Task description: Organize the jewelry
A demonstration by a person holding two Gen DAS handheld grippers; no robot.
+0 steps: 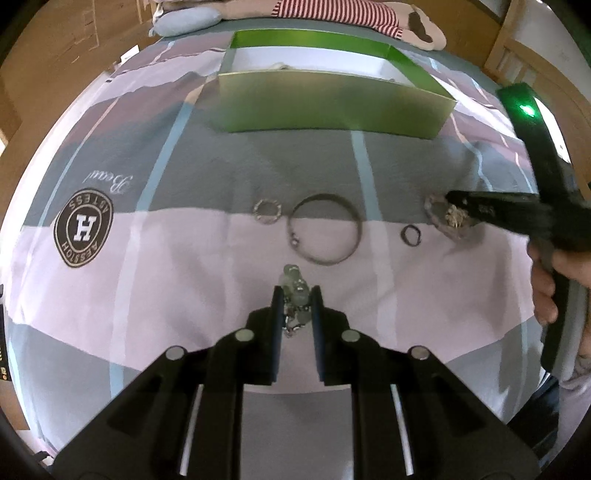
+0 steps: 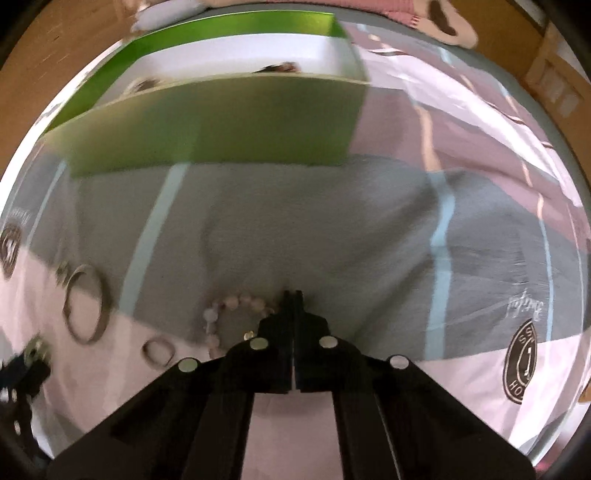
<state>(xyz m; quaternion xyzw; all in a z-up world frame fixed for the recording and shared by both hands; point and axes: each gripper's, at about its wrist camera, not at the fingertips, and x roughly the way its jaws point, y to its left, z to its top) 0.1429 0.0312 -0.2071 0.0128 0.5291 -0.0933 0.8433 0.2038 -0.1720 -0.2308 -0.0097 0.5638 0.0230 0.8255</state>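
My left gripper (image 1: 296, 290) is shut on a pale green beaded piece (image 1: 293, 274); its thin chain hangs between the fingers. Just beyond it, on the bedspread, lie a large metal bangle (image 1: 324, 196), a small chain ring (image 1: 266, 211) and a dark ring (image 1: 410, 235). My right gripper (image 2: 293, 295) is shut, tips down on the cover. A pink bead bracelet (image 2: 229, 308) curls against its left finger; whether the strand is pinched is hidden. The bangle (image 2: 105, 306) and dark ring (image 2: 159, 339) sit at the lower left of the right wrist view. An open green box (image 1: 325, 103) stands behind.
The box (image 2: 207, 122) has a white inside with a few pieces of jewelry (image 2: 282, 67) in it. A striped plush toy (image 1: 332, 14) and a blue pillow (image 1: 188, 22) lie at the bed's far end. A hand (image 1: 546, 280) holds the right gripper. Wooden bed frame (image 1: 517, 55) at right.
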